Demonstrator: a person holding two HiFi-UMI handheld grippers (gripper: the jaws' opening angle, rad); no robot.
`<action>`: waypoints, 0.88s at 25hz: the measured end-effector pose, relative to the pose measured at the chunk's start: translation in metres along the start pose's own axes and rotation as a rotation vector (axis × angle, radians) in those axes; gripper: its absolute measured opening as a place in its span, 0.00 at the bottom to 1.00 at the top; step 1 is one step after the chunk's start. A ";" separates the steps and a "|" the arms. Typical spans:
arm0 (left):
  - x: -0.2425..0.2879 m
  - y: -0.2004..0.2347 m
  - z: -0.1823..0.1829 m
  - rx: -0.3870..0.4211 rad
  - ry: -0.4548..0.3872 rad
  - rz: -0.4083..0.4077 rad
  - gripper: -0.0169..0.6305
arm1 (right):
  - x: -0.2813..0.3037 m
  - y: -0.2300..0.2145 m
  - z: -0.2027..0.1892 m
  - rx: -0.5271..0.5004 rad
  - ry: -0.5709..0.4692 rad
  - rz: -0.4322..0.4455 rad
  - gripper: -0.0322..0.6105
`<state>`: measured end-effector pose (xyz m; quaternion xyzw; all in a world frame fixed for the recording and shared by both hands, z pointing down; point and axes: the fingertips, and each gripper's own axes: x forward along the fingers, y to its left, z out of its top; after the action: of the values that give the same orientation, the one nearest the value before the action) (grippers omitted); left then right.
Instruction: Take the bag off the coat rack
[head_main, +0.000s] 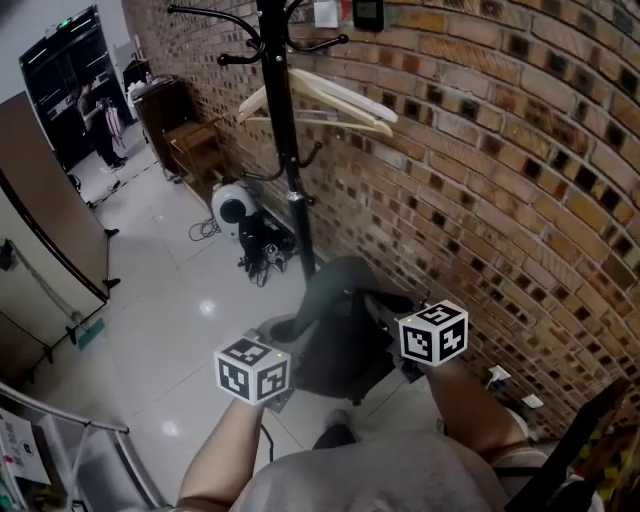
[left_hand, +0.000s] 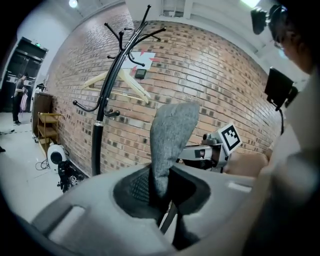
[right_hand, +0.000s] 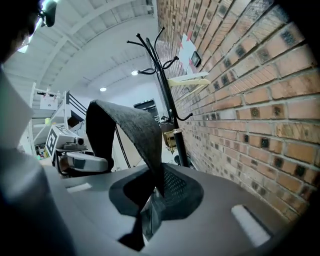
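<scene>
The grey felt bag (head_main: 335, 335) hangs low between my two grippers, clear of the black coat rack (head_main: 285, 130), which stands against the brick wall beyond it. My left gripper (left_hand: 159, 192) is shut on one grey handle strap (left_hand: 172, 132), which stands up from the jaws. The other strap (right_hand: 132, 127) arches out of my right gripper (right_hand: 152, 200), which is shut on it. In the head view, the marker cubes of the left gripper (head_main: 253, 370) and right gripper (head_main: 432, 335) flank the bag. A pale wooden hanger (head_main: 335, 105) stays on the rack.
The brick wall (head_main: 520, 170) runs close along the right. At the rack's foot sit a white round appliance (head_main: 232, 205) and black cables (head_main: 262, 258). A wooden shelf (head_main: 200, 150) stands farther back, and a person (head_main: 100, 125) is far off. A metal rail (head_main: 70, 415) is at lower left.
</scene>
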<state>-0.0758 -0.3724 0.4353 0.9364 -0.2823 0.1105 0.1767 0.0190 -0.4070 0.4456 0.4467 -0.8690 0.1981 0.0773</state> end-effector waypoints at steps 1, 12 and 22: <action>-0.006 -0.017 -0.008 -0.003 -0.008 0.004 0.09 | -0.016 0.006 -0.008 0.004 0.001 0.006 0.08; -0.080 -0.196 -0.122 -0.068 0.032 0.092 0.09 | -0.192 0.063 -0.135 0.030 0.099 0.053 0.09; -0.116 -0.309 -0.189 -0.151 0.125 0.065 0.09 | -0.295 0.108 -0.206 0.104 0.159 0.100 0.09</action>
<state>-0.0150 -0.0009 0.4890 0.9021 -0.3084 0.1526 0.2605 0.0963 -0.0454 0.5119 0.3892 -0.8699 0.2813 0.1126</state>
